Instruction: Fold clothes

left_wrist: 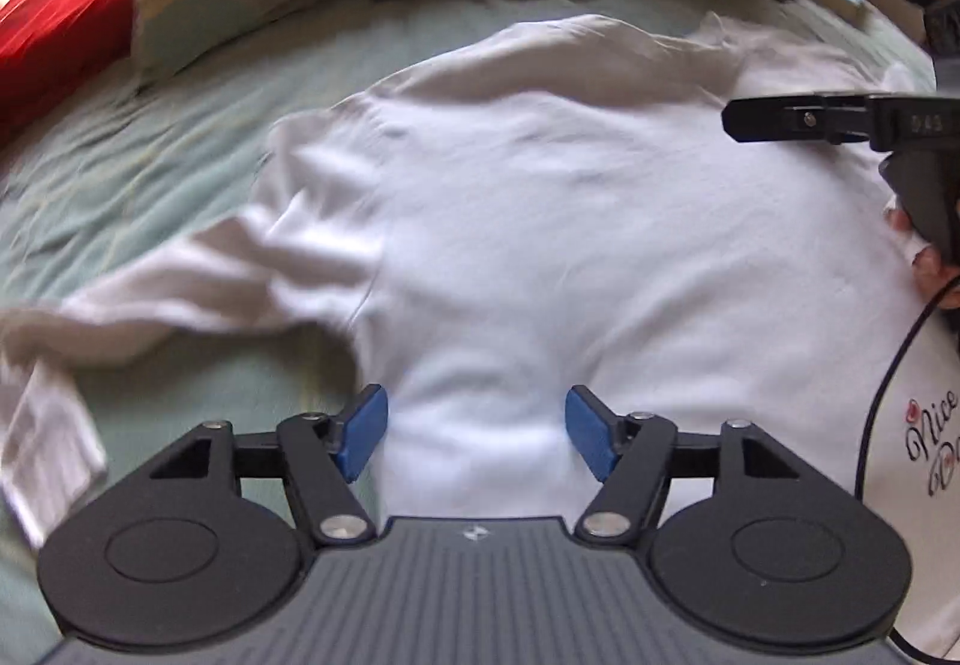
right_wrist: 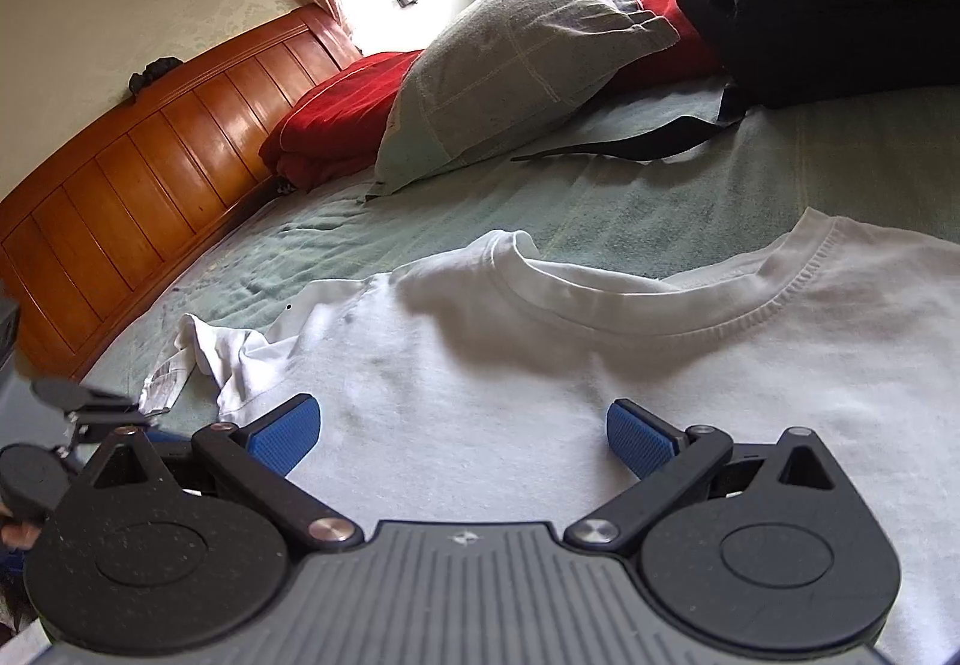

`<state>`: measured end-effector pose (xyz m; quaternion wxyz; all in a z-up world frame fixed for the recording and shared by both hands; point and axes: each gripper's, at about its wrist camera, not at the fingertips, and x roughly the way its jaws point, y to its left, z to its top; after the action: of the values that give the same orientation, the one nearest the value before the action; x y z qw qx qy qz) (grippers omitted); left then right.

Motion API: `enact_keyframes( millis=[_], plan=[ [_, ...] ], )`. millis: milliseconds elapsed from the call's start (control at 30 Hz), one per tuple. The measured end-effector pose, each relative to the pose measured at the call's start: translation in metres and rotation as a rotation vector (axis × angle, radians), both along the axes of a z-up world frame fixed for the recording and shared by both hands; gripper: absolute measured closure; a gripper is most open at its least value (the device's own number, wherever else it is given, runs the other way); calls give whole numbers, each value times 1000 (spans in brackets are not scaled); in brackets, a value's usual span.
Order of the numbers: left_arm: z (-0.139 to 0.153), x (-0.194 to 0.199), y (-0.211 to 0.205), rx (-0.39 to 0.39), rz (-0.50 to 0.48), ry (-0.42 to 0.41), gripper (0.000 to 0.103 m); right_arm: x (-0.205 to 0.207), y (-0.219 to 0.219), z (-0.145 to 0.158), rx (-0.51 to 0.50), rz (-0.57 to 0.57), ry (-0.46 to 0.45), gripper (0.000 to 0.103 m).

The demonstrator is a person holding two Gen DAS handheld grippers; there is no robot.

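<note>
The left gripper [left_wrist: 477, 434] hovers over the near part of a white T-shirt [left_wrist: 540, 245], jaws spread, nothing between them. The right gripper [right_wrist: 462, 440] is likewise spread wide and empty, above the shirt just short of its collar [right_wrist: 660, 305]. The shirt lies flat on a green bedsheet [right_wrist: 600, 197]. Farther off sit 1 grey pillow [right_wrist: 516, 65], a red blanket [right_wrist: 342, 113] and a wooden headboard [right_wrist: 138, 167].
</note>
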<state>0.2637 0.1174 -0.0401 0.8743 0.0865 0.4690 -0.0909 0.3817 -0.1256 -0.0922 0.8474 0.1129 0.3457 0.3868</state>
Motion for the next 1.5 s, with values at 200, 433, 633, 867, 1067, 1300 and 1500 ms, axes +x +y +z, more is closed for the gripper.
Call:
enact_keyframes(
  millis=[200, 433, 633, 867, 1067, 1300, 1500],
  plan=[
    [8, -54, -3, 6, 37, -15, 27, 0, 5, -1, -25, 0, -12, 0],
    [1, -112, 2, -4, 106, -29, 23, 0, 13, -2, -74, 5, -34, 0],
    [-1, -154, 6, 12, 160, -68, 22, 1, 12, 6, -101, -13, 7, 0],
    [23, -104, -19, -26, 80, -254, 15, 0, -20, 66, -128, 18, -95, 0],
    [-1, -63, -33, -114, 95, -249, 14, 48, -34, 79, -288, -51, -169, 38],
    [-30, -63, -31, -173, 92, -191, 14, 91, 7, 47, -522, 120, -209, 53],
    [-36, -64, -31, -172, 83, -190, 10, 84, 48, 25, -697, 363, -310, 53]
  ],
)
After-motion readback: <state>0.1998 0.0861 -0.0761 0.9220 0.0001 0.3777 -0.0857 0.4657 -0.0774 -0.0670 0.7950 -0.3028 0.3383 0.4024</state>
